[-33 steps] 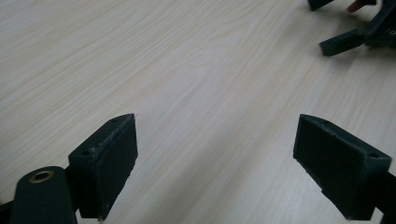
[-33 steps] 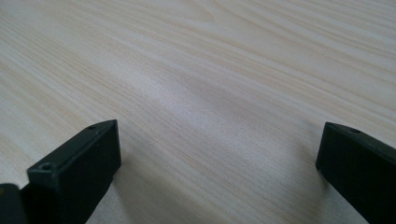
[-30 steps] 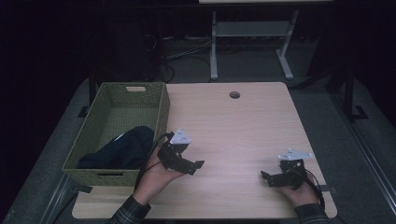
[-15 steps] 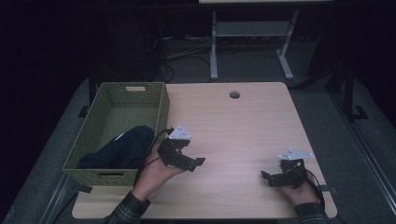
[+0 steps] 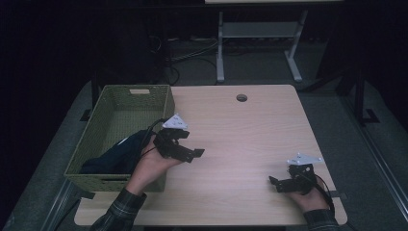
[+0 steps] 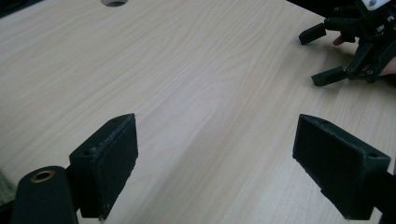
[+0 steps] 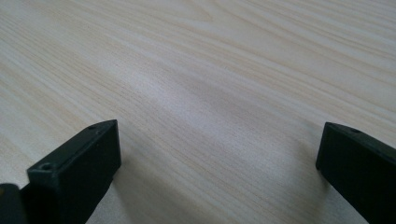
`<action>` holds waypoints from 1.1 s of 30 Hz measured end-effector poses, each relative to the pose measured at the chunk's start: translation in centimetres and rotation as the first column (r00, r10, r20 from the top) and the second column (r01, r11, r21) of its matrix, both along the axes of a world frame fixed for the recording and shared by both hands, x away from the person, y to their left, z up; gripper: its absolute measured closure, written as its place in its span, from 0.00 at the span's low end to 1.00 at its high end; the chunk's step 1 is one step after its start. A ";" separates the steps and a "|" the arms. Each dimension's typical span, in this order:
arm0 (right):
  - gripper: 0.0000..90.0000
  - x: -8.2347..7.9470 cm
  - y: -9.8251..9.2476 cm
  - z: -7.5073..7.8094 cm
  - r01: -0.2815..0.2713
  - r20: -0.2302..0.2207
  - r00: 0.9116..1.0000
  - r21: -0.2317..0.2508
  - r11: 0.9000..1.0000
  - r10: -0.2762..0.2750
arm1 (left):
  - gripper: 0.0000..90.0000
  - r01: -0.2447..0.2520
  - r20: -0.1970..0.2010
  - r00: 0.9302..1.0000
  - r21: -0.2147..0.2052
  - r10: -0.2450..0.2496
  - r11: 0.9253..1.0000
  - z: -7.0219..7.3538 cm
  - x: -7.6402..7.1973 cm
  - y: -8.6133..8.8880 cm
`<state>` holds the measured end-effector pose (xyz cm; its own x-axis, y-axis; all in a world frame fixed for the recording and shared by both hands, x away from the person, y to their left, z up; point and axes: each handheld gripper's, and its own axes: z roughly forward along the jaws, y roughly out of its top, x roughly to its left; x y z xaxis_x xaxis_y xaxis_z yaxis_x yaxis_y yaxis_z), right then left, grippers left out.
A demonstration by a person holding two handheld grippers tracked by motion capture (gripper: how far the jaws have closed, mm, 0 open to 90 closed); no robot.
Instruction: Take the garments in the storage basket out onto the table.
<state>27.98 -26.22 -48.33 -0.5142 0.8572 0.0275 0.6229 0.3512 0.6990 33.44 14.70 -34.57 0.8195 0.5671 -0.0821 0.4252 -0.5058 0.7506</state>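
Note:
In the high view a person's left hand holds my left gripper point(image 5: 192, 144) just right of a green woven basket point(image 5: 103, 109), with its jaws pointing right over the wooden table point(image 5: 245, 130). In the left gripper view my left gripper point(image 6: 215, 140) stands open with bare wood between its pads. My right gripper point(image 5: 278, 184) rests low near the table's front right, pointing left. Seen from its own camera, my right gripper point(image 7: 219, 135) is open over bare wood. A dark blue cloth point(image 5: 119, 155) lies in the basket's near end.
The basket sits along the table's left edge. A round cable hole point(image 5: 241, 97) is near the far edge. The other gripper point(image 6: 359, 46) appears at the upper right of the left gripper view. A white metal frame point(image 5: 255, 33) stands on the floor beyond the table.
My left gripper has shifted a little farther from the person, beside the basket. The right gripper has stayed where it was.

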 end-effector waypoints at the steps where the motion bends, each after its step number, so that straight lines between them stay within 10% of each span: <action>1: 0.00 0.0 0.0 0.0 0.000 0.000 1.000 0.000 1.000 0.000 | 0.15 0.000 0.000 1.000 0.000 0.000 1.000 0.0 0.0 0.0; 33: 0.00 0.0 0.0 0.0 -0.003 -0.001 1.000 0.000 1.000 0.003 | 0.15 -0.133 0.049 0.990 0.050 0.131 0.990 2.0 0.1 8.5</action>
<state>28.01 -26.22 -48.33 -0.5163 0.8559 0.0284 0.6229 0.3526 0.6984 33.58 23.18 -32.59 0.7395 0.6731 -0.0136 0.4569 -0.4869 0.7445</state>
